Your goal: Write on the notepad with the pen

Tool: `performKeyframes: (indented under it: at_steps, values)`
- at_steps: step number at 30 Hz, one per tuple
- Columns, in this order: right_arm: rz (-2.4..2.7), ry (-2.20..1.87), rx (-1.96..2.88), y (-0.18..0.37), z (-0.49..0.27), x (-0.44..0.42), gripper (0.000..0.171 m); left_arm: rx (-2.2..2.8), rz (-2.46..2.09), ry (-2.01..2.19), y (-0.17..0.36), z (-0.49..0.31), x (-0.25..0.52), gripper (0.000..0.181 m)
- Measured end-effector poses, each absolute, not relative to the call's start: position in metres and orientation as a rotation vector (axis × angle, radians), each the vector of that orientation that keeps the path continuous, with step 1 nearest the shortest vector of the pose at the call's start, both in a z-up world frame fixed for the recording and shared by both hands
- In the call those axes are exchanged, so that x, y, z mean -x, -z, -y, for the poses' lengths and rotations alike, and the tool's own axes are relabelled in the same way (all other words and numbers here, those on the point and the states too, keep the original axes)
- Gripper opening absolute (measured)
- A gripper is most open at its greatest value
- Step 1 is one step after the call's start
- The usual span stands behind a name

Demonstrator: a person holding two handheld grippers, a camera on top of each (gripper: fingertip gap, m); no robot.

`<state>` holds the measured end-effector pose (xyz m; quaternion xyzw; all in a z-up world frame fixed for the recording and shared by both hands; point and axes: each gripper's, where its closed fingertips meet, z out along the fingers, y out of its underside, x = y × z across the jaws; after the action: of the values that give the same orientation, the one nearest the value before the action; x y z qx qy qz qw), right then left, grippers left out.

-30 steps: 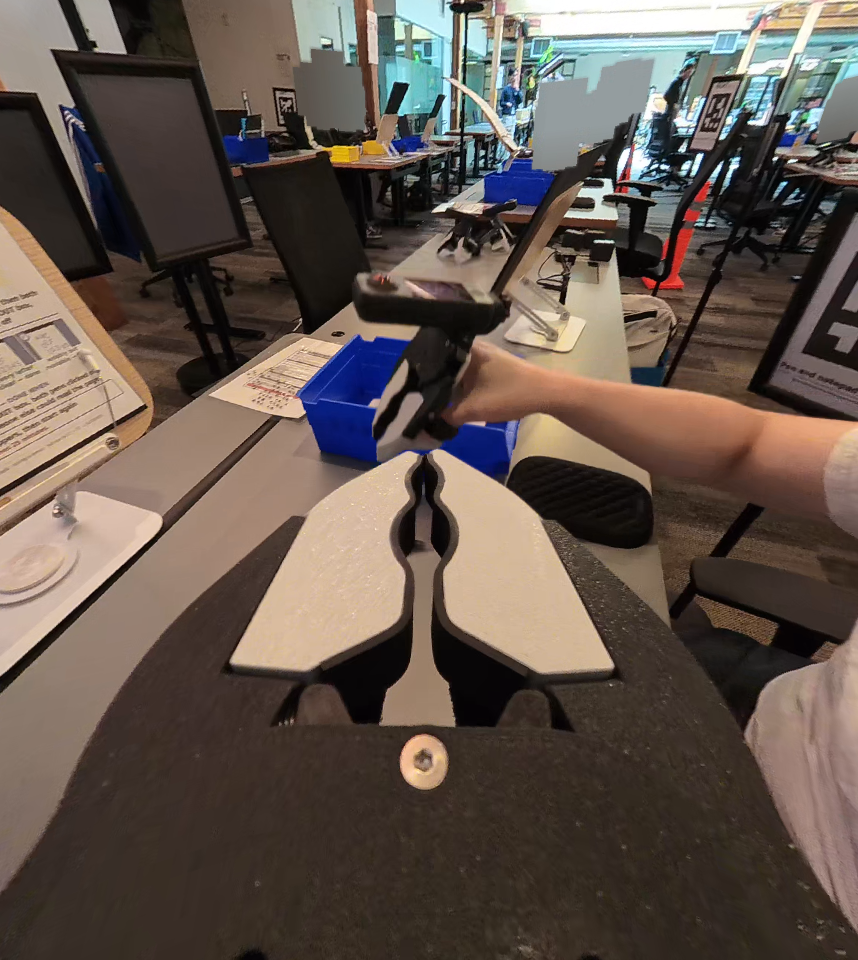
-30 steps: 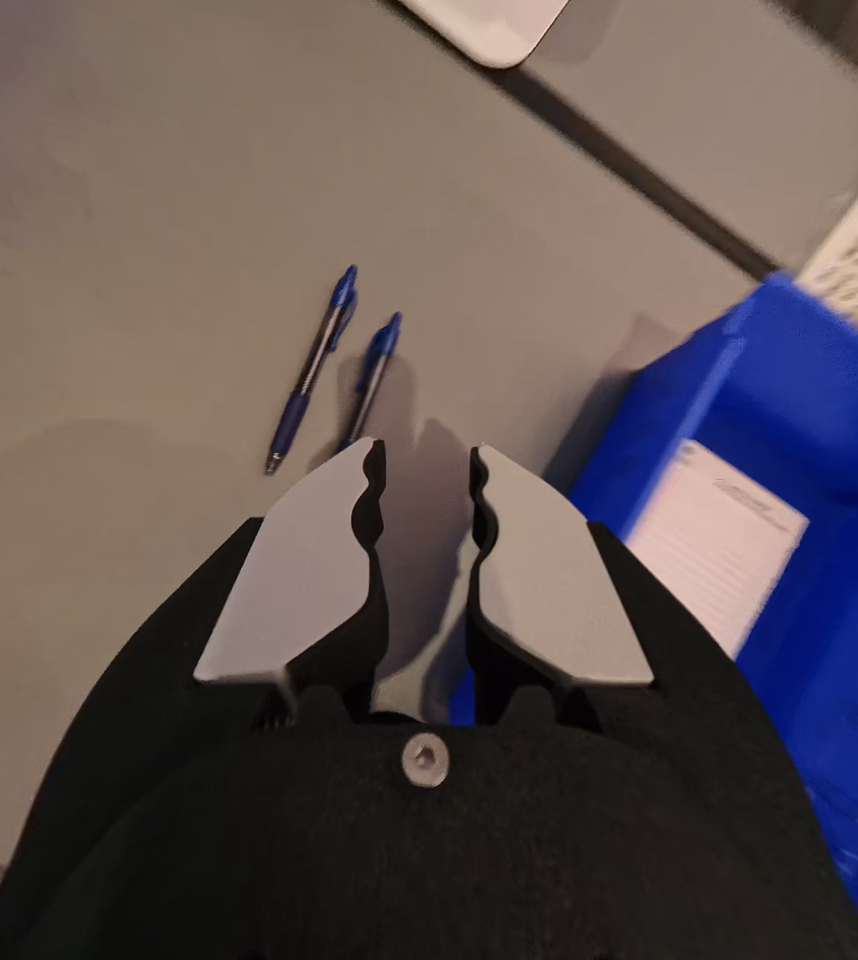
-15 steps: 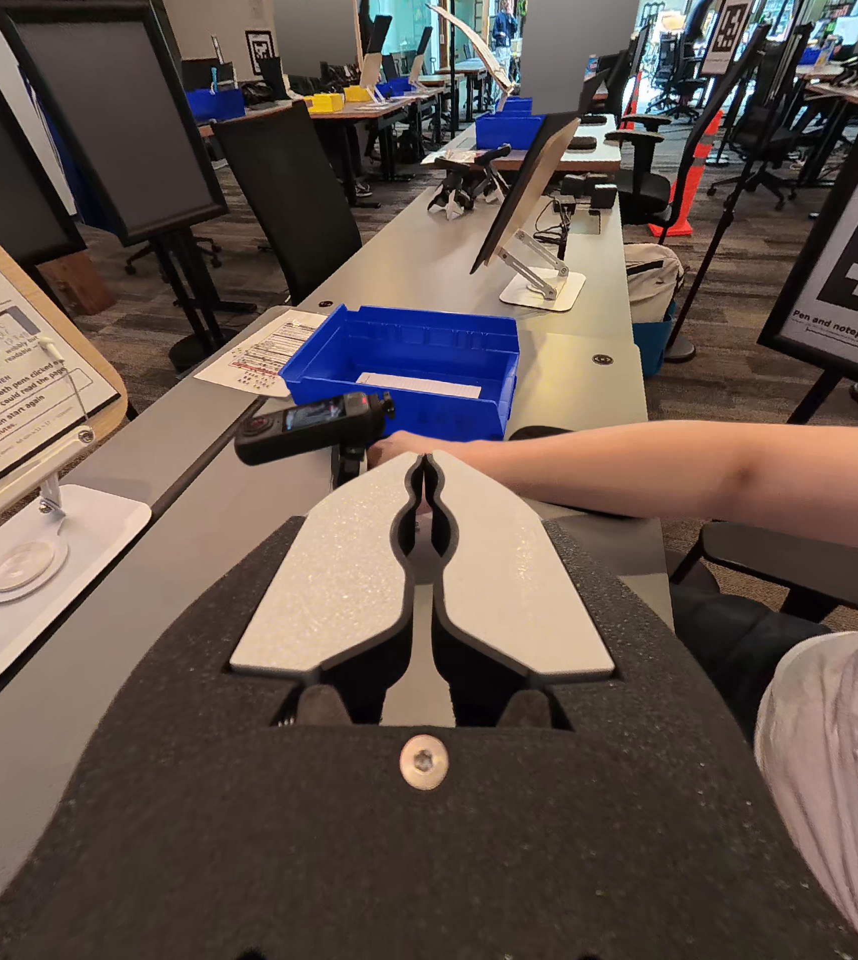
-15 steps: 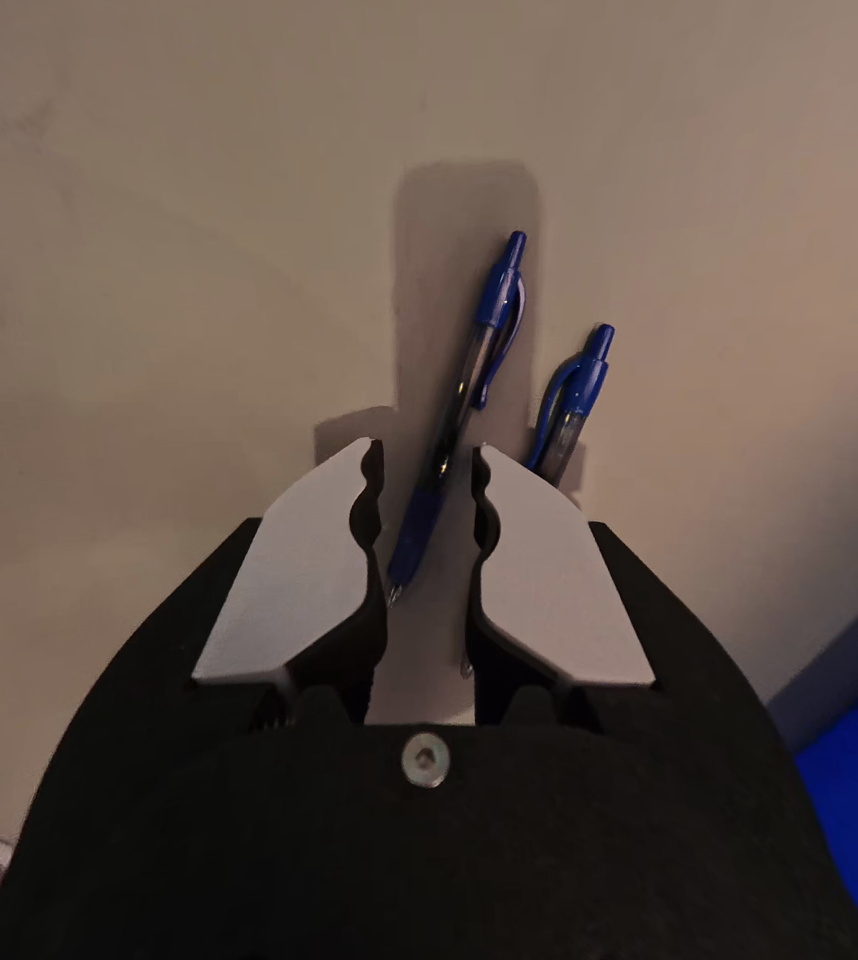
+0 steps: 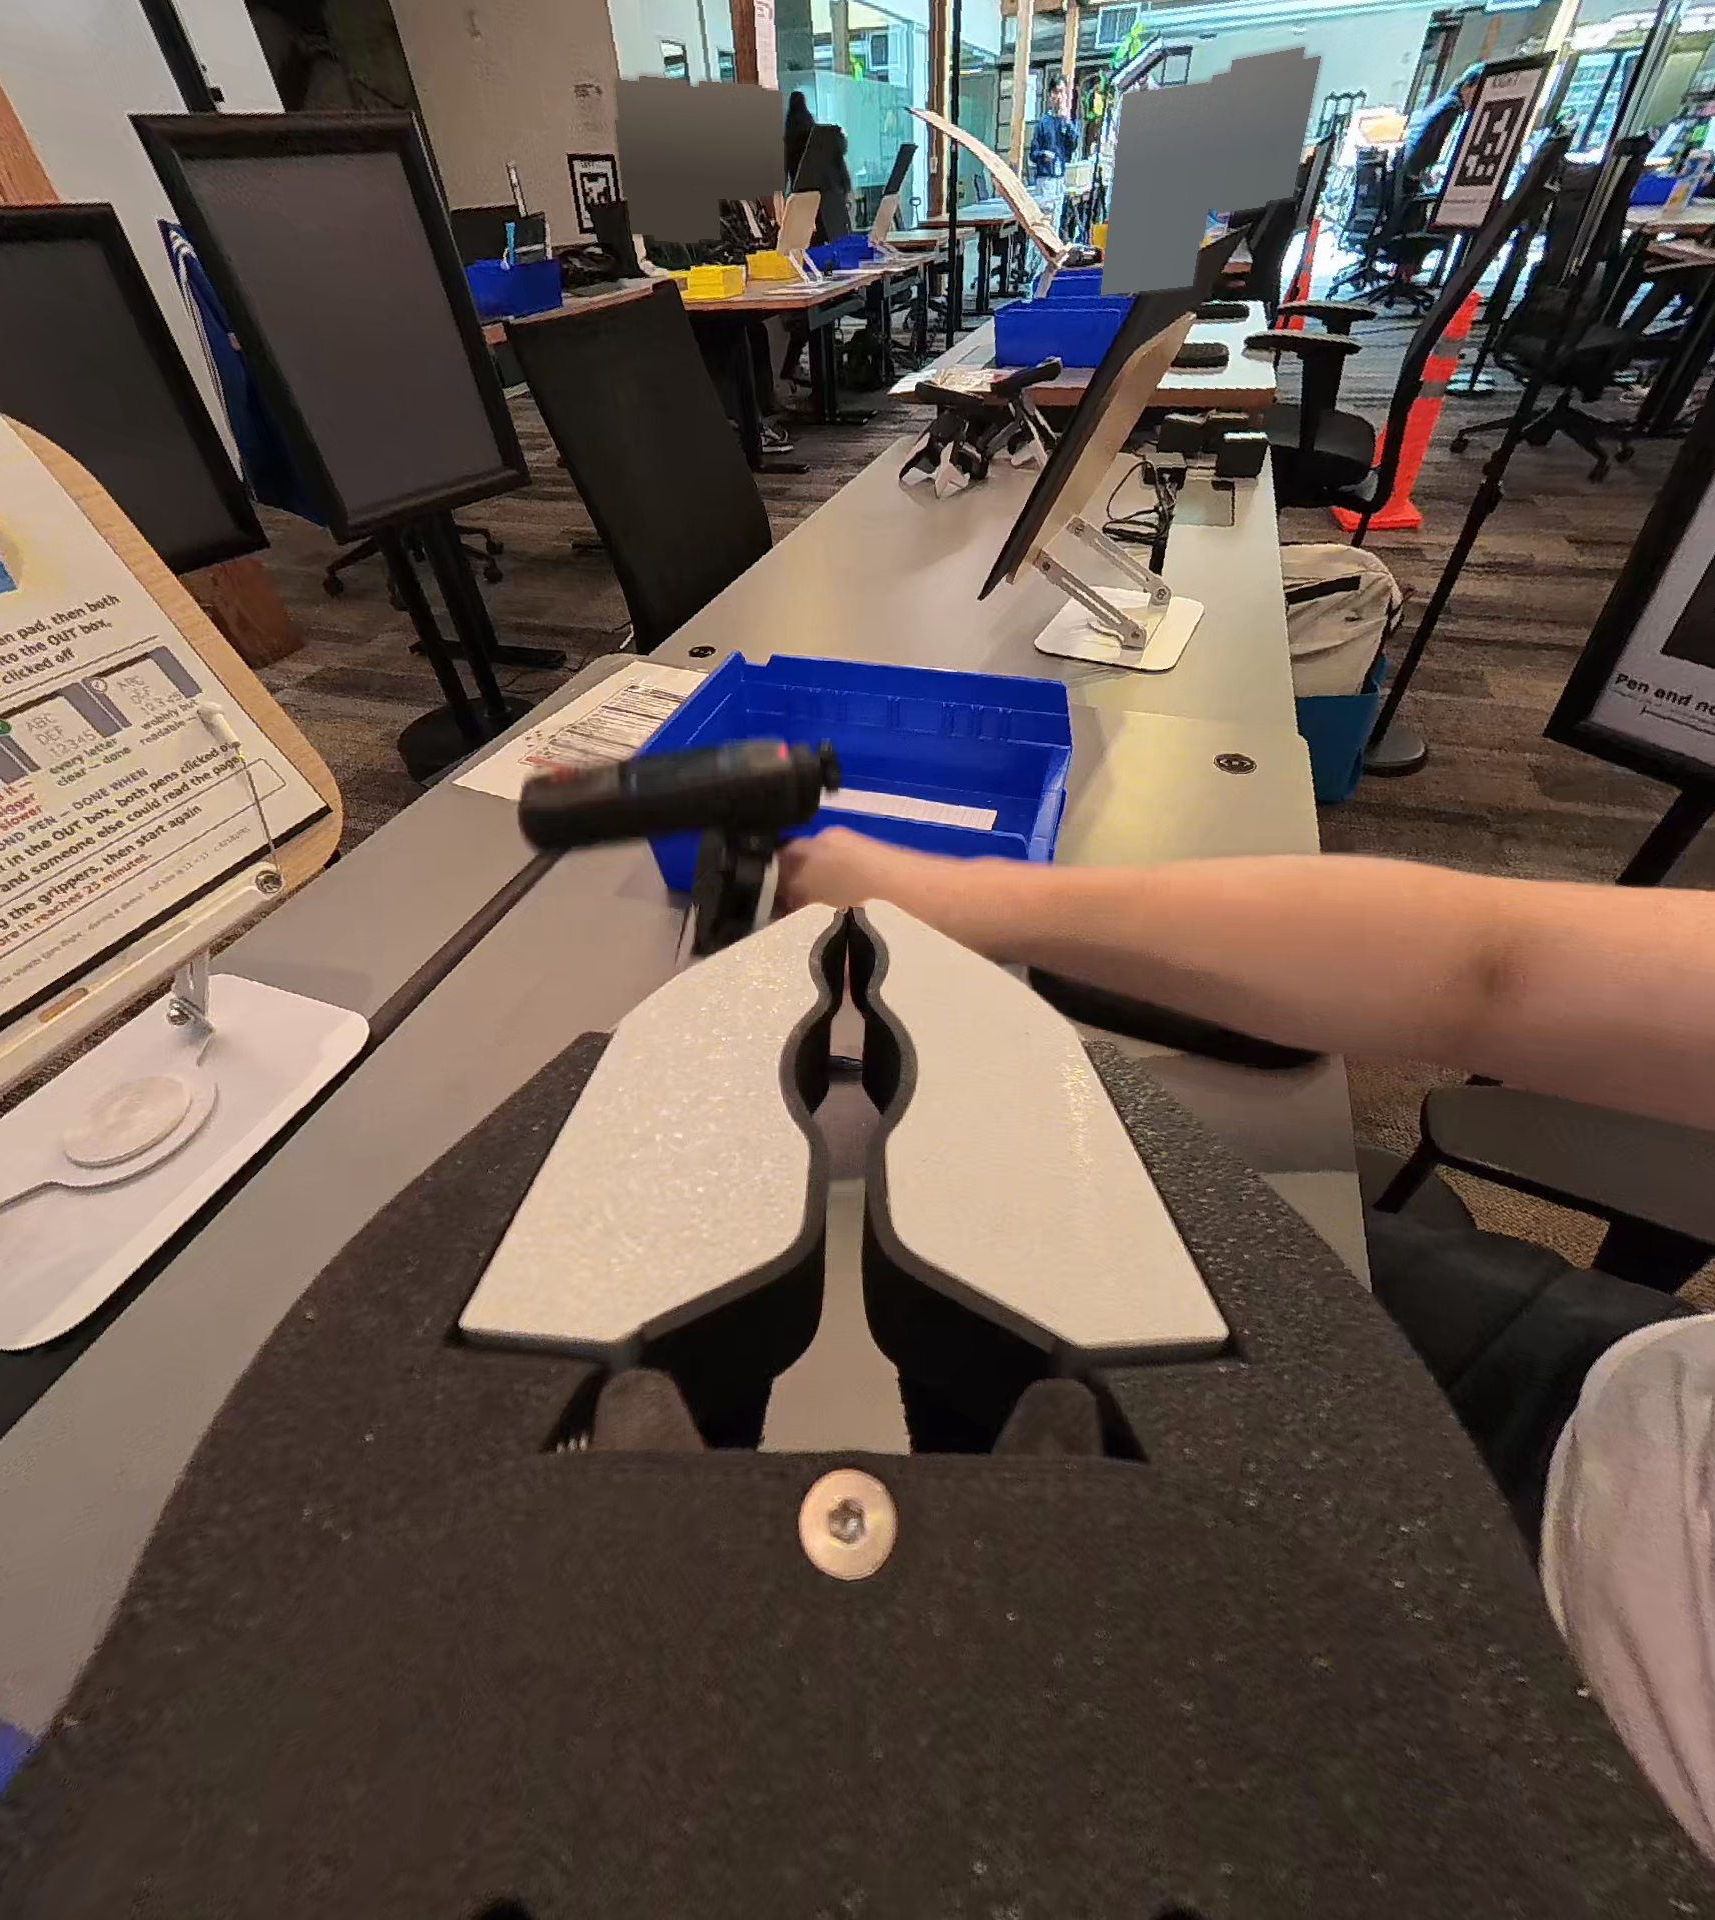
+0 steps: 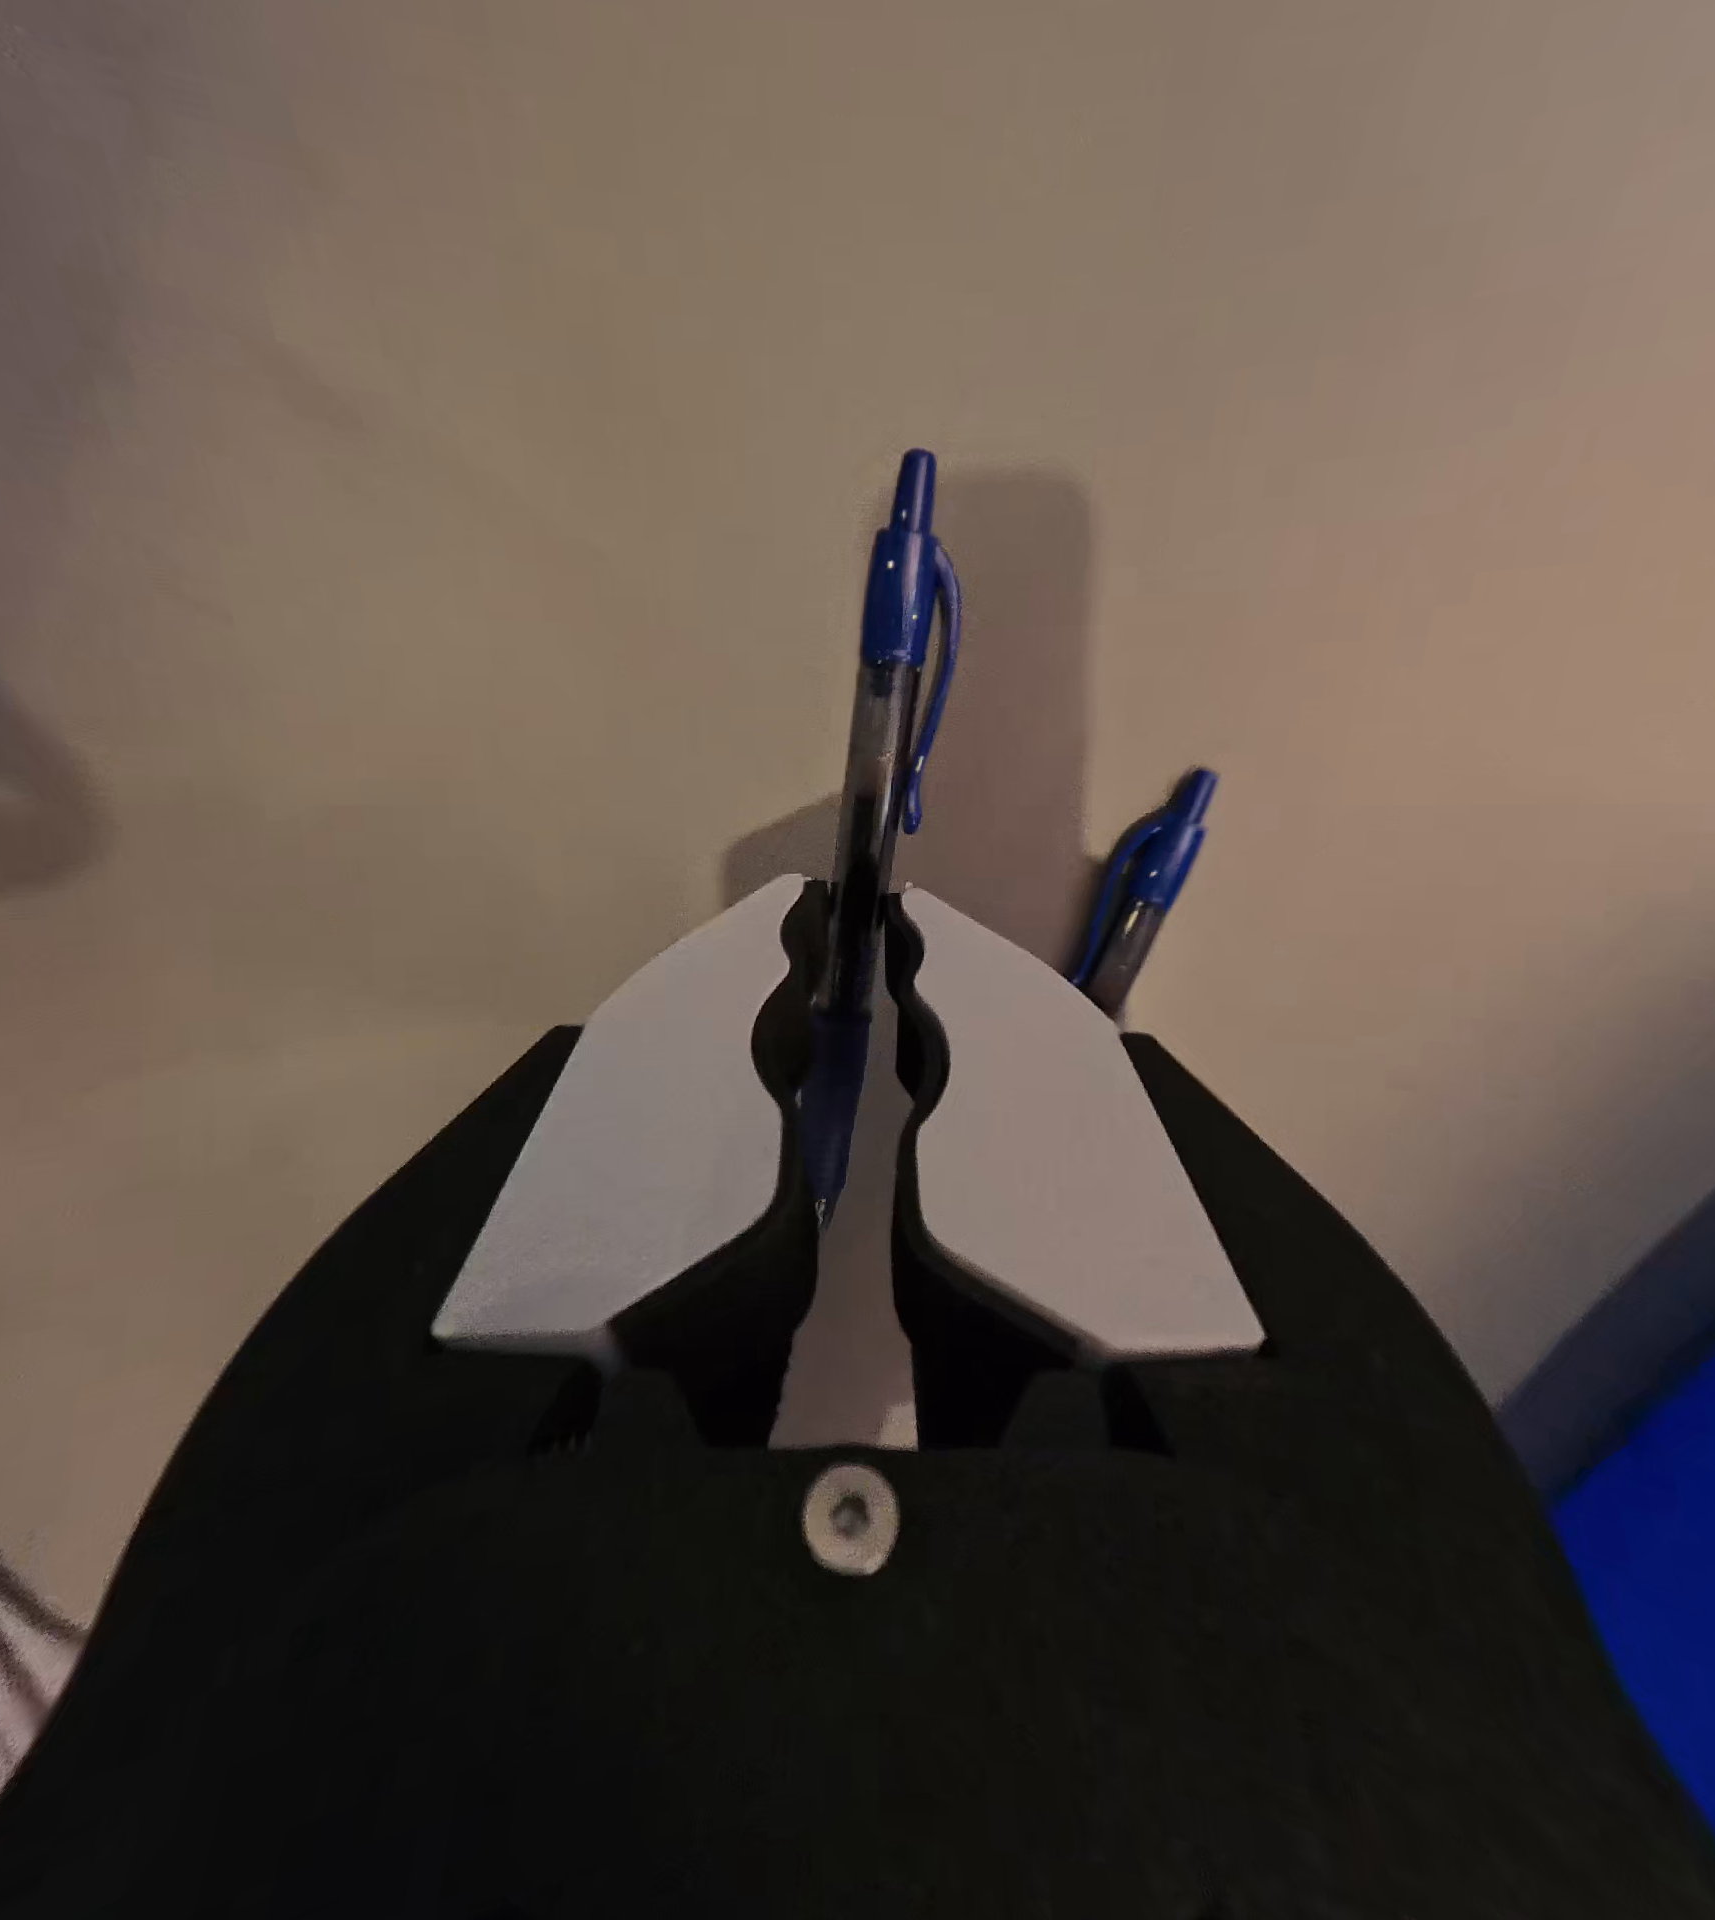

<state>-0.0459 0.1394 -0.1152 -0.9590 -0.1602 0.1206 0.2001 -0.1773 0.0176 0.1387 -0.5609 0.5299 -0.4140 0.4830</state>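
In the right wrist view my right gripper (image 6: pixel 855 891) is shut on a blue pen (image 6: pixel 884 717). The pen's barrel is pinched at the fingertips, its tip points back toward the camera and its clicker end points away, over the grey table (image 6: pixel 417 520). A second blue pen (image 6: pixel 1149 873) lies on the table just right of my fingers. In the left wrist view my left gripper (image 5: pixel 848 920) is shut and empty, held above the table (image 5: pixel 479 987). The right gripper (image 5: pixel 728 894) shows there, blurred, in front of a blue bin (image 5: pixel 936 717) that holds a white notepad (image 5: pixel 910 808).
An instruction board on a white stand (image 5: pixel 53 790) is at the left of the table. A printed sheet (image 5: pixel 593 717) lies left of the bin. A tablet on a stand (image 5: pixel 1092 499) is farther back. The bin's blue wall (image 6: pixel 1705 1558) is at my right gripper's lower right. About 30 centimetres separates my left fingertips from my right.
My right gripper came down over the pens, straddled the left one, then closed on it. My left gripper stayed shut and only shifted slightly.
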Motion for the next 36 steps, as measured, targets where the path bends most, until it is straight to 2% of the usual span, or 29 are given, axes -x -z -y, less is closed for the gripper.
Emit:
performKeyframes:
  at_steps: [2, 5, 8, 10, 12, 16, 19, 24, 36]
  values:
    - [0.414, -0.422, 2.581, 0.064, -0.143, 0.038, 0.010, 1.367, -1.292, 1.002, -0.139, -0.017, 0.178, 0.000]
    - [0.348, -0.276, 2.501, -0.017, -0.140, -0.021, 0.010, 1.372, -1.294, 0.994, -0.138, -0.017, 0.178, 0.000]
    - [0.166, -0.031, 2.544, -0.051, -0.125, -0.114, 0.010, 1.384, -1.295, 0.981, -0.136, -0.019, 0.177, 0.000]
    - [0.026, 0.026, 2.630, -0.033, -0.110, -0.170, 0.010, 1.388, -1.292, 0.982, -0.136, -0.020, 0.176, 0.000]
    - [-0.088, -0.042, 2.725, 0.007, -0.092, -0.202, 0.010, 1.395, -1.297, 0.974, -0.134, -0.021, 0.175, 0.000]
    - [-0.238, -0.168, 2.790, 0.083, -0.072, -0.232, 0.011, 1.401, -1.292, 0.965, -0.133, -0.023, 0.175, 0.000]
    - [-0.283, -0.219, 2.814, 0.117, -0.069, -0.238, 0.011, 1.410, -1.285, 0.955, -0.132, -0.026, 0.176, 0.000]
    - [-0.256, -0.178, 2.861, 0.138, -0.070, -0.241, 0.011, 1.427, -1.275, 0.949, -0.130, -0.032, 0.175, 0.000]
    - [-0.186, -0.288, 2.822, 0.149, -0.072, -0.226, 0.011, 1.447, -1.304, 0.948, -0.121, -0.032, 0.168, 0.000]
